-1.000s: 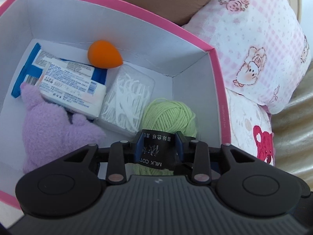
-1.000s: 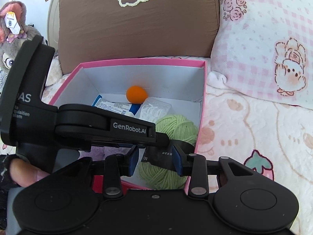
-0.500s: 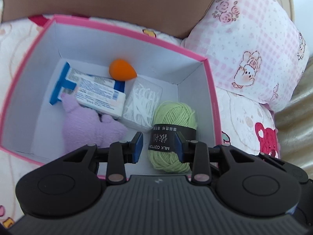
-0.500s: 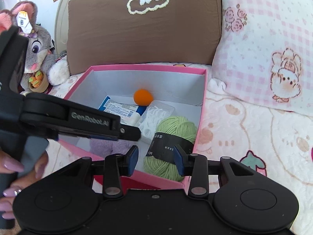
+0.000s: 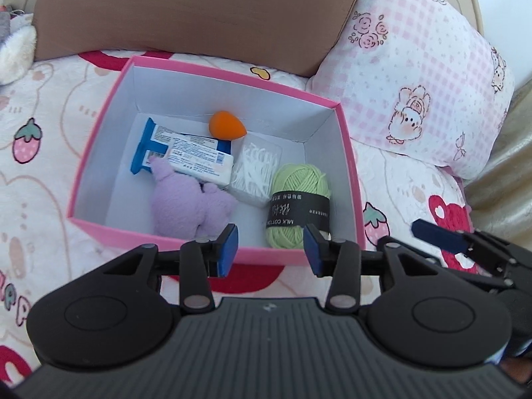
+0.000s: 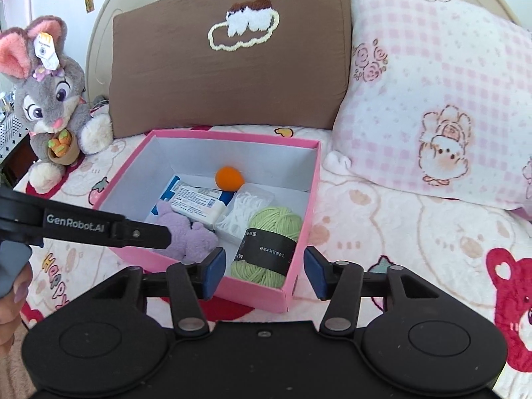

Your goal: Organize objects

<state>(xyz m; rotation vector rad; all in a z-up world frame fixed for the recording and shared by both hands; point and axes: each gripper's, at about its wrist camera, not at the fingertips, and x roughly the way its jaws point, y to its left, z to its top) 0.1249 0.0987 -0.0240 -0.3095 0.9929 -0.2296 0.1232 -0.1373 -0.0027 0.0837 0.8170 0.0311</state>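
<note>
Objects sit gathered in the pink box point(image 5: 349, 153) on the bed point(image 6: 382, 219), packed side by side to fit. Green yarn point(image 5: 299, 196) fills its near corner; your left claw point(image 5: 271, 249) and right claw point(image 6: 264, 272), jaws just opened, hold nothing.

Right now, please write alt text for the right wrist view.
An open pink box on a bed holds green yarn, a purple plush, an orange sponge and packets. The right gripper, open and empty, hovers near it.
</note>
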